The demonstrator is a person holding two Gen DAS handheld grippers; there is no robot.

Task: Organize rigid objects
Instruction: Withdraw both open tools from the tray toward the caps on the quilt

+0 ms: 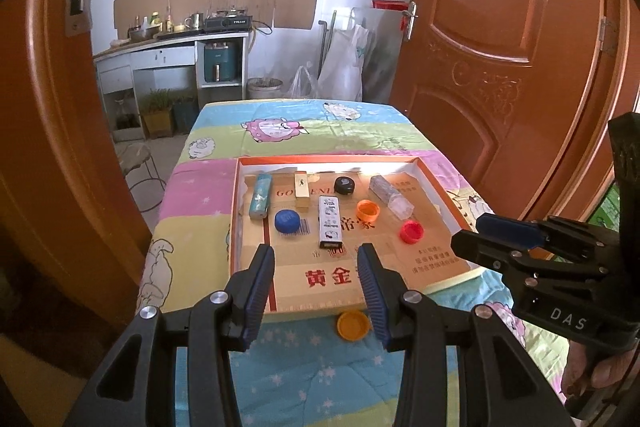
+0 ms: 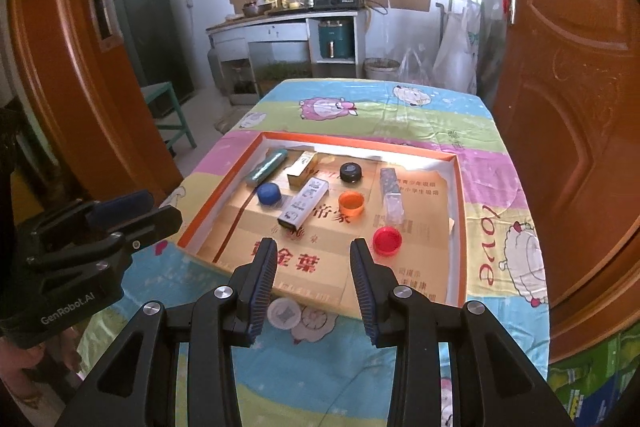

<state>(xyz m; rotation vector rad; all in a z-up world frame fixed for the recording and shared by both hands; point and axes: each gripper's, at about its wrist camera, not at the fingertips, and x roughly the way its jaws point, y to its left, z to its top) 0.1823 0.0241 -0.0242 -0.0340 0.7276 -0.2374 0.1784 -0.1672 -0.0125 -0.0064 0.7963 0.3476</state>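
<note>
Both grippers hover over the near table edge, angled down at the tray (image 1: 434,174). Left gripper (image 1: 316,259): jaws part open, nothing between them. Right gripper (image 2: 313,253): jaws part open, also empty.

Two caps lie outside the tray, on the cloth (image 1: 320,379). Orange cap (image 1: 353,325): just below and between the left fingertips, touching the tray's near wall. White cap (image 2: 284,313): just under the right gripper's left finger, also against the near wall.

Step in hand, judged: pick up a stray cap and put it in the tray. To do it well: lower, centre the jaws over the cap rim, close squarely, lift clear of the wall before moving forward.

Ahead in the tray: blue cap (image 1: 287,220), white box (image 1: 329,221), orange cup-cap (image 1: 368,210), red cap (image 1: 411,231), black cap (image 1: 344,185), clear tube (image 1: 390,195).

In the way: the tray wall crowds both caps, so a finger may catch it. The cloth is soft; a cap could slide. The two grippers are close side by side.
</note>
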